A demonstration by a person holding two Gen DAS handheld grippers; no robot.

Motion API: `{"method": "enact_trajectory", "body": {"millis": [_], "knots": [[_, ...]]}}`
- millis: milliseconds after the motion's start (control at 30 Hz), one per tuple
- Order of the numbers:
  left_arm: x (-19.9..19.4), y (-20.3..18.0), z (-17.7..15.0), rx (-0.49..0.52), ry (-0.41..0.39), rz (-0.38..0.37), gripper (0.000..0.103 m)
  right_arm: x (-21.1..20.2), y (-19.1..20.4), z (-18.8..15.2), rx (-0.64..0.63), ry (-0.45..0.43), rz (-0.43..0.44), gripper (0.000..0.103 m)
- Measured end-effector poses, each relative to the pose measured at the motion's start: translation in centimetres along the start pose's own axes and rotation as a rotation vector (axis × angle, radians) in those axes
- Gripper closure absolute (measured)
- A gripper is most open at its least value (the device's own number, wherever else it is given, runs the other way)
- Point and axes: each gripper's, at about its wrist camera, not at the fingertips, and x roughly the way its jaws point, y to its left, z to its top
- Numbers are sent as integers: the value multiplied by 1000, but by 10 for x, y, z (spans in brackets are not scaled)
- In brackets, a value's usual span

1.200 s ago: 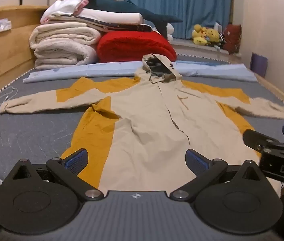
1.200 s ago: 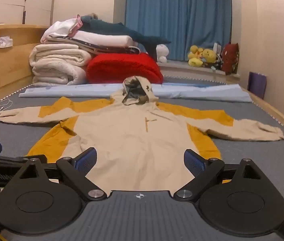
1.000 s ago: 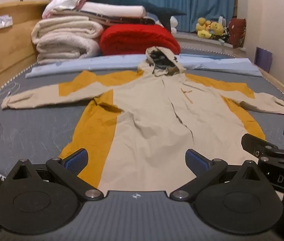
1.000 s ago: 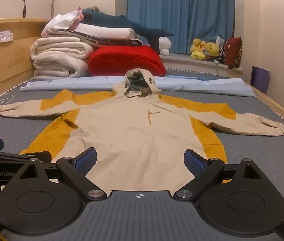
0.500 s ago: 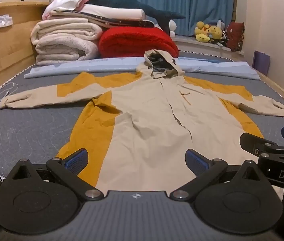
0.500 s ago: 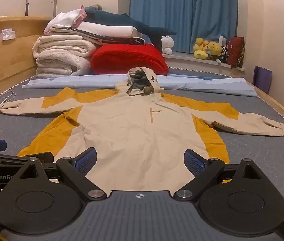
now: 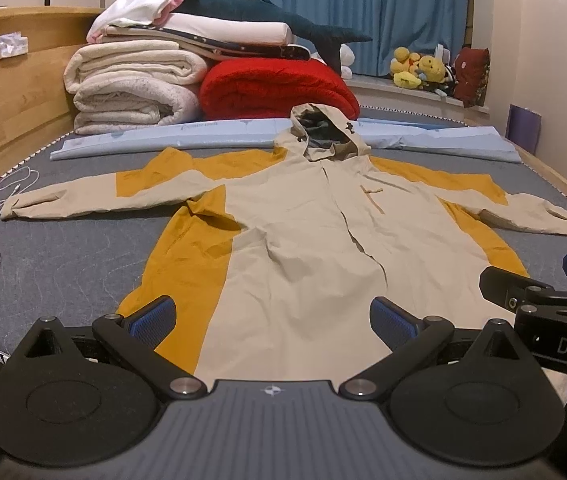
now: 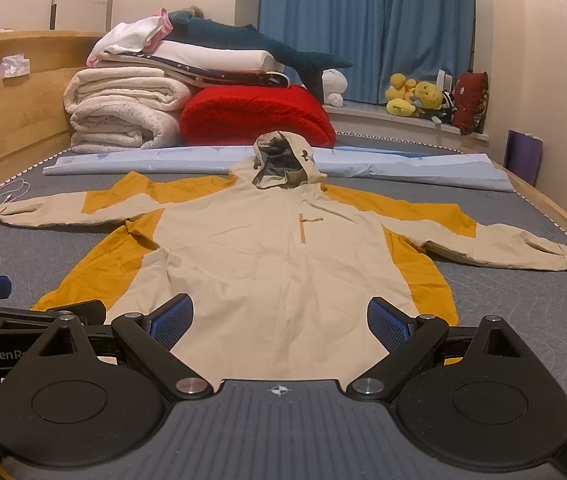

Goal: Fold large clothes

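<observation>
A beige and mustard-yellow hooded jacket (image 7: pixel 307 240) lies spread flat, front up, on the grey quilted bed (image 7: pixel 43 256), sleeves out left and right and hood toward the far folded white blankets (image 7: pixel 131 88) and red blanket (image 7: pixel 275 90). The left gripper (image 7: pixel 271 316) and right gripper (image 8: pixel 279 318) hover side by side over the near hem, jaws wide and holding nothing.

Left gripper (image 7: pixel 271 318) is held level and pointing forward, its blue-padded fingers (image 7: pixel 151 319) spread wide and holding nothing. Right gripper (image 8: pixel 281 320) sits just beside it, level, jaws equally wide, also holding nothing.
</observation>
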Motion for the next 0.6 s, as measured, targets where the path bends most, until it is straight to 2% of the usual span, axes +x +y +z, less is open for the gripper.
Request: {"method": "enact_trajectory", "body": {"millis": [600], "knots": [[3,2,0,-14,15,0,0,2,1,-1,7,6,0,9]]}}
